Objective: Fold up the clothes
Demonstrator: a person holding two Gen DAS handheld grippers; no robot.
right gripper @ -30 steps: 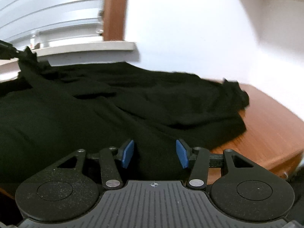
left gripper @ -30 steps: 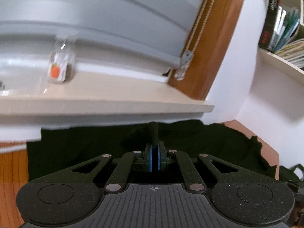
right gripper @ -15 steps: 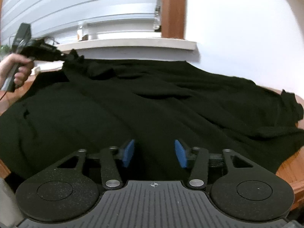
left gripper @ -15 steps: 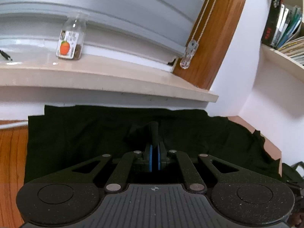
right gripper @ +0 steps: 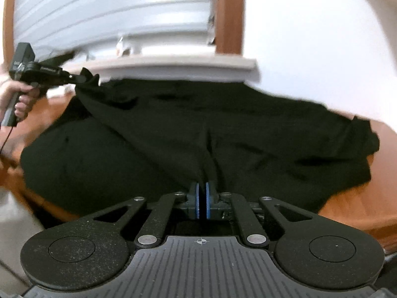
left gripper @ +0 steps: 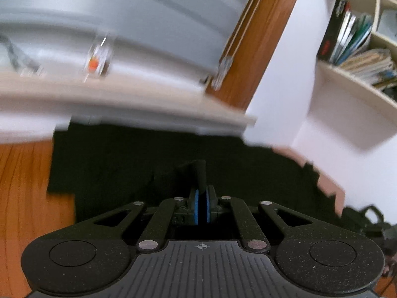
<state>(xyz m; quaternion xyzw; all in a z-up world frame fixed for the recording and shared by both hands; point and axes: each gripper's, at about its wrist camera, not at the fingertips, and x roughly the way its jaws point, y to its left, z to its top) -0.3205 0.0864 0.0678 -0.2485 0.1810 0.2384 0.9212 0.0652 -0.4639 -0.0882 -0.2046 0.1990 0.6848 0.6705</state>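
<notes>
The black garment (right gripper: 248, 134) lies spread over most of the wooden worktop (right gripper: 352, 213), its far edge running under the windowsill (right gripper: 178, 67) along the worktop's back edge, its right end bunched near the right edge. A strip of bare wood (left gripper: 24, 186) shows at the left edge, beside the cloth's left hem.

The left tongs (left gripper: 201, 206) are pinching a raised fold of the black garment; their jaws have just eased apart slightly, yet cloth still sits between the blue pads (left gripper: 196, 207) and stands up in a dark peak ahead of them. In the right wrist view the same tongs (right gripper: 82, 77), held in a person's hand (right gripper: 15, 96), lift a corner of the cloth near the back left of the worktop.

The right tongs (right gripper: 203, 204) have just been closing and now pinch the garment at its near edge, with creases running from the pads (right gripper: 197, 204) away across the cloth.

A small bottle (left gripper: 98, 58), blurred, stands on the sill.
</notes>
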